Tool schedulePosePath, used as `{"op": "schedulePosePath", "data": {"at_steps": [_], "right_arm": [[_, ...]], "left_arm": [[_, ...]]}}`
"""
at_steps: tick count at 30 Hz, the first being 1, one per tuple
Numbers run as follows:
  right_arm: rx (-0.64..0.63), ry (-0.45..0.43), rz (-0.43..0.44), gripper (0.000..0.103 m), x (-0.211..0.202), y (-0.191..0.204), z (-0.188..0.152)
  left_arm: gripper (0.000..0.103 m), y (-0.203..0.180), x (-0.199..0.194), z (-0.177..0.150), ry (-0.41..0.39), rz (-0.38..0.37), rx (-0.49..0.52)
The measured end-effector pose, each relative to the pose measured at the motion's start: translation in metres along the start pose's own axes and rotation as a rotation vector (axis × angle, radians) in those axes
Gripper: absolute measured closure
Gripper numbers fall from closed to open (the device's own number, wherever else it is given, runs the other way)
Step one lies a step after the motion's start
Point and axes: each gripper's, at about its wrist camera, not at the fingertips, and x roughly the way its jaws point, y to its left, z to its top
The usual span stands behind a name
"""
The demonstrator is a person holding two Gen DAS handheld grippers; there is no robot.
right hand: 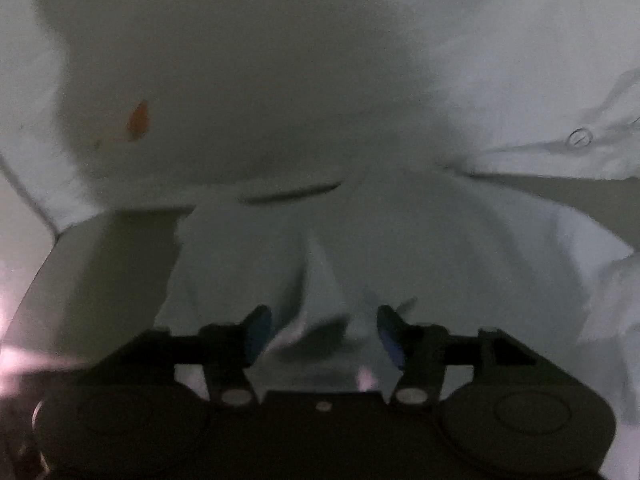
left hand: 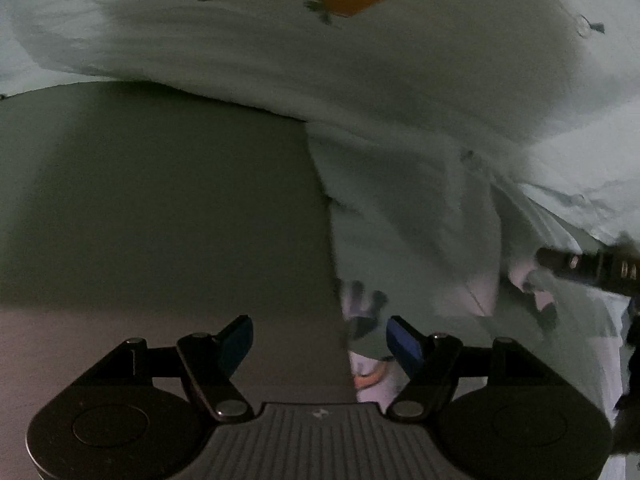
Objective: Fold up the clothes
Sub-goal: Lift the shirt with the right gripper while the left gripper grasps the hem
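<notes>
Both grippers stood with their jaws apart and nothing pinched. In the left wrist view the left gripper (left hand: pixel 320 344) hung over the bare grey table (left hand: pixel 160 208), its blue pads (left hand: pixel 236 344) spread, with the garment's straight edge running down just inside the right-hand pad. The right gripper (right hand: pixel 324 336) sat low in its own frame, jaws likewise released, and a crumpled fold of cloth lay between the pads – under them, not clamped.

The garment (left hand: pixel 400 112), a pale mint shirt printed with an orange carrot (left hand: pixel 352 2) and fitted with small clear buttons (right hand: pixel 579 137), filled the upper and right parts of both frames, lying spread on the table. A dark bar – probably part of the other gripper – poked in at the right edge of the left wrist view, over the cloth.

By my reading the step in hand was a fresh reach between folds. Next, each gripper would need to settle on an edge or corner, close on one layer only, and lift together so the cloth folded evenly.
</notes>
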Motion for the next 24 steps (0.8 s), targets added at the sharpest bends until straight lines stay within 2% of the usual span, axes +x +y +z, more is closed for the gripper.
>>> {"op": "schedulePosePath", "data": {"at_steps": [3, 5, 6, 7, 9, 12, 14, 16, 19, 21, 22, 24], "right_arm": [[-0.104, 0.045, -0.025, 0.031, 0.008, 0.012, -0.009], [-0.199, 0.032, -0.112, 0.037, 0.018, 0.019, -0.007], [-0.220, 0.011, -0.166, 0.046, 0.019, 0.017, -0.005], [-0.217, -0.021, -0.243, 0.058, 0.021, 0.012, 0.000], [-0.143, -0.078, -0.419, 0.059, 0.020, -0.007, 0.016], [-0.042, -0.122, -0.514, 0.058, 0.007, -0.036, 0.034], [-0.021, -0.130, -0.460, 0.058, 0.000, -0.043, 0.040], [-0.062, -0.111, -0.390, 0.058, 0.003, -0.033, 0.037], [-0.175, -0.052, -0.205, 0.058, 0.018, -0.008, 0.014], [-0.241, 0.027, -0.184, 0.056, 0.034, 0.004, -0.003], [-0.268, 0.065, -0.219, 0.056, 0.042, 0.007, -0.010], [-0.255, 0.061, -0.294, 0.051, 0.035, 0.009, -0.011]], "left_arm": [[0.028, -0.008, 0.003, 0.000, 0.008, -0.017, 0.007], [0.028, -0.012, 0.005, -0.001, 0.012, -0.021, 0.015], [0.028, -0.014, 0.006, 0.000, 0.013, -0.021, 0.021], [0.028, -0.016, 0.006, 0.000, 0.013, -0.019, 0.026], [0.028, -0.018, 0.006, -0.001, 0.008, -0.012, 0.038], [0.028, -0.016, 0.005, -0.003, 0.003, 0.005, 0.035], [0.028, -0.015, 0.009, -0.004, 0.007, 0.008, 0.030], [0.027, -0.016, 0.011, -0.004, 0.007, 0.017, 0.038], [0.026, -0.023, 0.018, -0.005, 0.026, 0.026, 0.064], [0.020, -0.029, 0.022, -0.009, 0.025, 0.027, 0.097], [0.020, -0.032, 0.023, -0.011, 0.024, 0.037, 0.121], [0.020, -0.039, 0.020, -0.015, 0.043, 0.060, 0.169]]}}
